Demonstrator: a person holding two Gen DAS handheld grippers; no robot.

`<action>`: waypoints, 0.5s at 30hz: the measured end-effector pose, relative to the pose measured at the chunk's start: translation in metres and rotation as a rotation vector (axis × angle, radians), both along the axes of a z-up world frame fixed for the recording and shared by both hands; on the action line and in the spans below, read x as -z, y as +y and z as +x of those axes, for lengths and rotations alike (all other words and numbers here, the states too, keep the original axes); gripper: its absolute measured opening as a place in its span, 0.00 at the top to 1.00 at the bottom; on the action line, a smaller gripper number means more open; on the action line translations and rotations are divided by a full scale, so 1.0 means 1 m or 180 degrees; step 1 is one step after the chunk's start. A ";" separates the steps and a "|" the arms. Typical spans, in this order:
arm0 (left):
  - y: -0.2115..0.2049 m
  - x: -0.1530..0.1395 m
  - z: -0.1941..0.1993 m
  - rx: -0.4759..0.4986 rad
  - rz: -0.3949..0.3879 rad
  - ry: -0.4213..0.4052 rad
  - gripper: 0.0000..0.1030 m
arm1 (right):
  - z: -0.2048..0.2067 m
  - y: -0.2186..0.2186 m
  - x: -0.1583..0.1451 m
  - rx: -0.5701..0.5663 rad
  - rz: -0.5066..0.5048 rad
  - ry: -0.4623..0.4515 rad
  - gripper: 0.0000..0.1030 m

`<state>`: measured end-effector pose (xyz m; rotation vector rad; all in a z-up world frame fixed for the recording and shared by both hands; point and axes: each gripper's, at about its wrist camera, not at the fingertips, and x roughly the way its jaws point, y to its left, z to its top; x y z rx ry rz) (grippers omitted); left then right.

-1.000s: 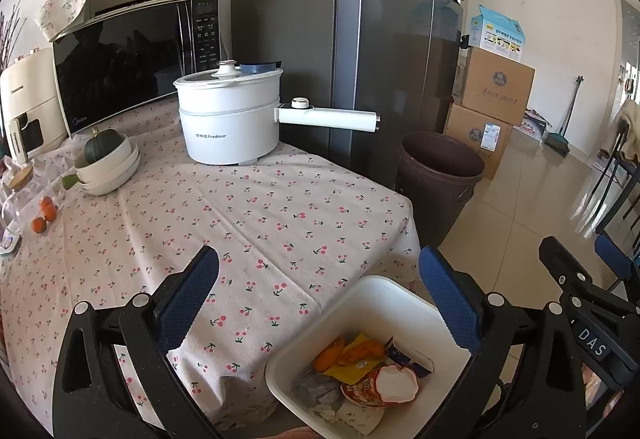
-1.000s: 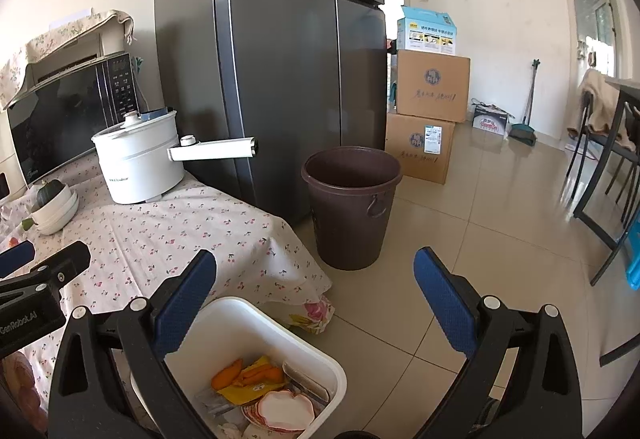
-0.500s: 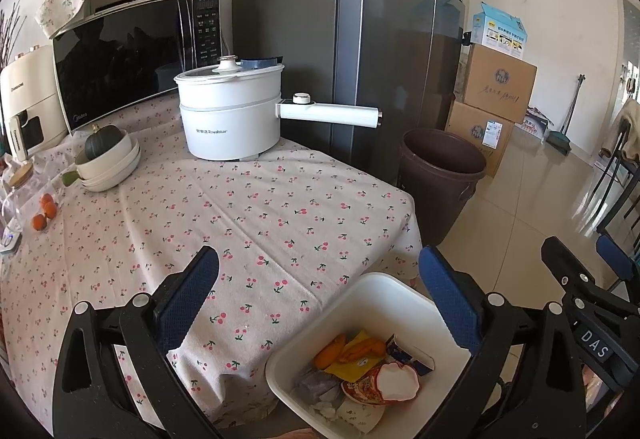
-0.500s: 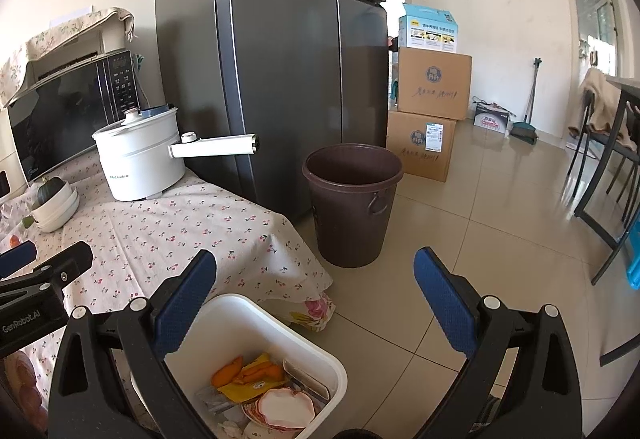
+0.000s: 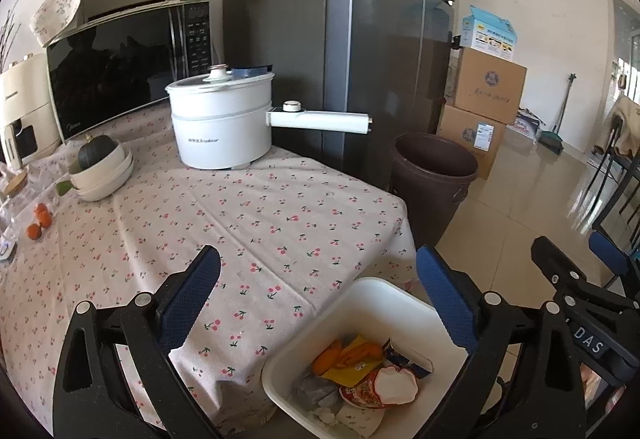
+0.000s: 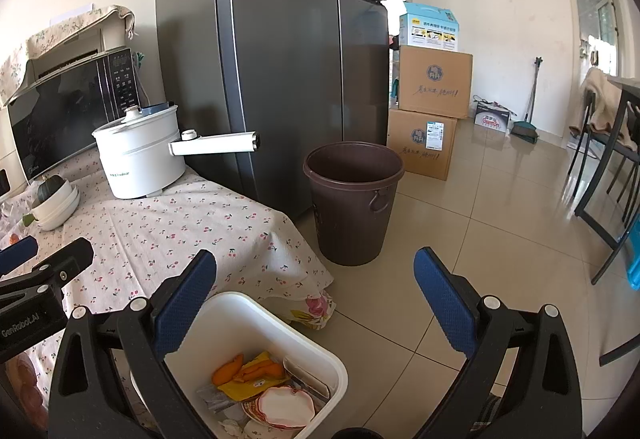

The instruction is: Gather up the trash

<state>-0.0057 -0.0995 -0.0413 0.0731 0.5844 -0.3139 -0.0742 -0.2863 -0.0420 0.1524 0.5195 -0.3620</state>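
A small white bin point(image 5: 376, 303) holding orange peels, wrappers and a crumpled cup sits just off the table's front corner; it also shows in the right wrist view point(image 6: 244, 313). My left gripper point(image 5: 318, 299) is open and empty above the tablecloth point(image 5: 240, 223) and the bin's rim. My right gripper point(image 6: 314, 301) is open and empty above the bin and the floor. A large brown trash bucket point(image 6: 354, 199) stands on the floor beside the fridge, also in the left wrist view point(image 5: 434, 179).
A white electric pot point(image 5: 224, 123) with a long handle, stacked bowls point(image 5: 102, 171) and a microwave point(image 5: 120, 63) stand on the table. The grey fridge point(image 6: 280, 59) is behind. Cardboard boxes point(image 6: 432, 111) and a dark table and chairs point(image 6: 608, 167) stand on the tiled floor.
Both views have shifted slightly; the bin and table sit a touch farther along in the frames. Both grippers stay open and empty.
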 end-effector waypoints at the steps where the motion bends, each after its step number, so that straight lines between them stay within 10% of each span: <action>1: -0.001 0.000 0.000 0.0015 0.0009 -0.0008 0.10 | 0.000 0.000 0.000 0.0002 -0.0002 -0.0003 0.07; 15: -0.002 0.001 0.002 -0.0004 -0.0018 0.0099 0.07 | -0.001 -0.003 0.001 0.0043 -0.0016 -0.0035 0.07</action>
